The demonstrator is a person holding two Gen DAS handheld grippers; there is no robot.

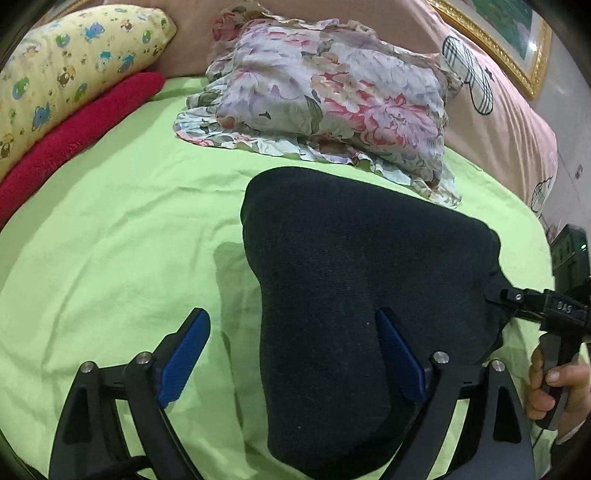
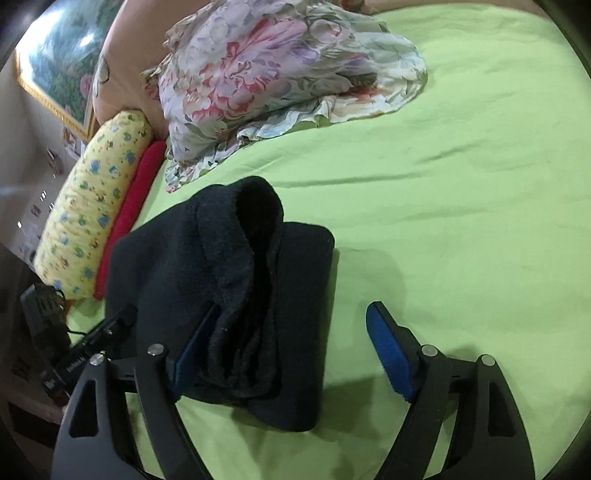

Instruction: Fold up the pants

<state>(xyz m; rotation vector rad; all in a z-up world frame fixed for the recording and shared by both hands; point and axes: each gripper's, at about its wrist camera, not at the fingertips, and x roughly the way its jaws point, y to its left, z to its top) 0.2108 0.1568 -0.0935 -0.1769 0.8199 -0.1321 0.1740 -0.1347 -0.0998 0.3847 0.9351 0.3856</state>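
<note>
The dark navy pants point(image 1: 351, 280) lie folded into a thick bundle on the green bedsheet point(image 1: 110, 240). My left gripper point(image 1: 295, 354) is open above the bundle's near end, its blue pads apart, holding nothing. The right gripper point(image 1: 495, 295) shows at the pants' right edge in the left wrist view, held by a hand. In the right wrist view the pants point(image 2: 236, 288) lie left of centre with a raised fold; my right gripper point(image 2: 291, 350) is open, its left pad against the bundle's edge, its right pad over bare sheet.
A floral pillow point(image 1: 325, 99) lies just beyond the pants. A yellow cartoon-print pillow point(image 1: 62, 74) and a red towel point(image 1: 66, 136) lie at the far left. A pink quilt point(image 1: 498, 122) runs along the back. A framed picture point(image 1: 506, 33) hangs on the wall.
</note>
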